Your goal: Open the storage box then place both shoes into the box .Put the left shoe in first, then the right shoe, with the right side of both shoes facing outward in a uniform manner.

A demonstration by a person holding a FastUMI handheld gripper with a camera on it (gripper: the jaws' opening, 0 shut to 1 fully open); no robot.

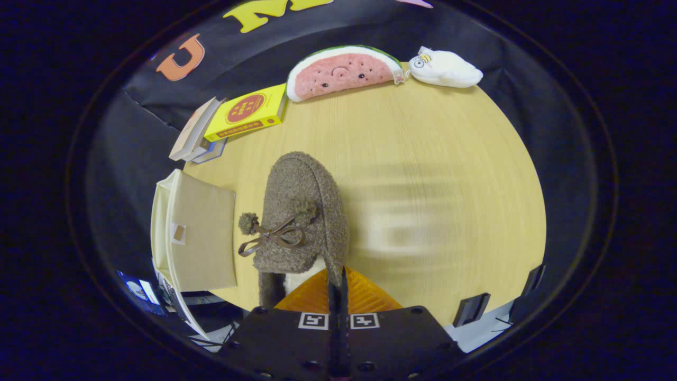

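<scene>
One fuzzy brown shoe [299, 211] hangs from the hand-held gripper [337, 288], whose two fingers are closed together on the rim of the shoe's heel opening, one on each side of the fabric. The shoe points away from the fingers, toe toward the far side of the counter [439, 159], and it carries a brown ribbon bow [272, 238] with two pompoms on its upper. A pale lining shows at the heel just ahead of the fingers.

Left of the shoe, at the left edge of the counter, stands the beige storage box [198, 233] with a small pull tab on its face; whether its lid is open I cannot tell. Beyond the box, at the far left, lies a yellow book [248, 112] on top of a few other books [193, 135]. Along the far edge rest a watermelon-slice plush [344, 71] and, just right of it, a white plush toy [447, 69]. A blurred pale patch lies on the wood to the right of the shoe.
</scene>
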